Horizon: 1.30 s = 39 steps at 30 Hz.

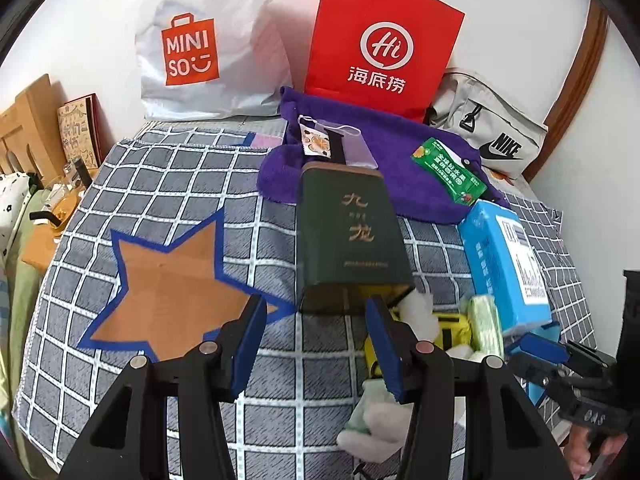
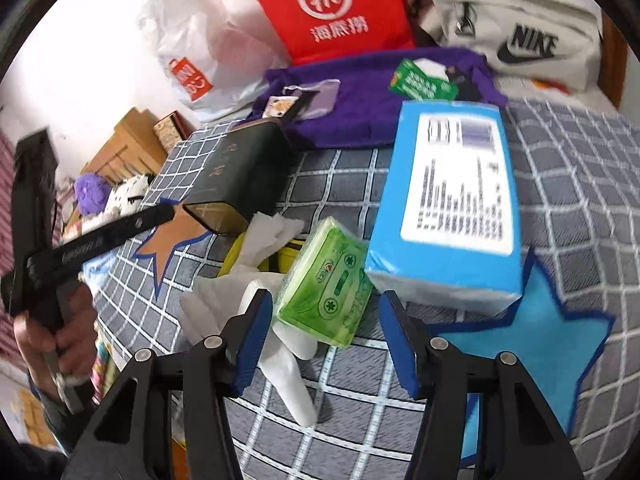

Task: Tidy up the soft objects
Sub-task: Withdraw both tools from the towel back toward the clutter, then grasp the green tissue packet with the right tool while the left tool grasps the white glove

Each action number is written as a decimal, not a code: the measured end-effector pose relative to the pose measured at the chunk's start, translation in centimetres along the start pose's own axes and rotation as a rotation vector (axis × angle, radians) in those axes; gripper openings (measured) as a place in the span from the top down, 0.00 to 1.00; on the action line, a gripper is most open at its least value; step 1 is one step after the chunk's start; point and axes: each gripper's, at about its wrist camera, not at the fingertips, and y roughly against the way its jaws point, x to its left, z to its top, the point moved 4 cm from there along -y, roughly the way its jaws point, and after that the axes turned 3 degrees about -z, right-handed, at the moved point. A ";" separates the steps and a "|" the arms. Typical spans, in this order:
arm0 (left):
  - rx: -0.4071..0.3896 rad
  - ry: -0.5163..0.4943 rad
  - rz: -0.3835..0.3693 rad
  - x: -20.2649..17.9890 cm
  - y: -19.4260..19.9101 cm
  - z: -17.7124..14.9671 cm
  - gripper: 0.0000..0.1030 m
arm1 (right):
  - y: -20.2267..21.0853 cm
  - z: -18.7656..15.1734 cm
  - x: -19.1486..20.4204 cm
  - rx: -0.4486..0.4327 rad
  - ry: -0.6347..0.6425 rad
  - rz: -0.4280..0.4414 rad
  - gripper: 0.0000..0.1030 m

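Green tissue pack (image 2: pixel 326 284) lies on the checked bed cover (image 2: pixel 560 184) just ahead of your right hand-held gripper (image 2: pixel 326 336), jaws apart and empty, like your left hand-held gripper (image 1: pixel 316 344).

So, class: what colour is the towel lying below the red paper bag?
Purple towel, clearest in the left wrist view.

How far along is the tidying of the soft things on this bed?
Done: nothing visibly; the brown star and blue star are bare. In hand: nothing; left gripper and right gripper are open, the right one near the green tissue pack. Left: tissue packs, loose tissues, purple towel.
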 end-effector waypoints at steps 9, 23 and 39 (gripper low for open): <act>0.012 0.005 -0.014 0.8 -0.3 -1.9 0.52 | -2.6 -0.2 -0.7 0.043 -0.133 0.032 0.44; 0.046 -0.027 -0.012 0.1 -0.4 -3.5 0.52 | -1.3 -0.8 1.3 0.003 0.009 0.021 0.46; 0.098 -0.061 -0.092 -4.3 -0.3 -6.7 0.49 | 4.2 -4.7 -1.8 -0.076 0.151 -0.052 0.49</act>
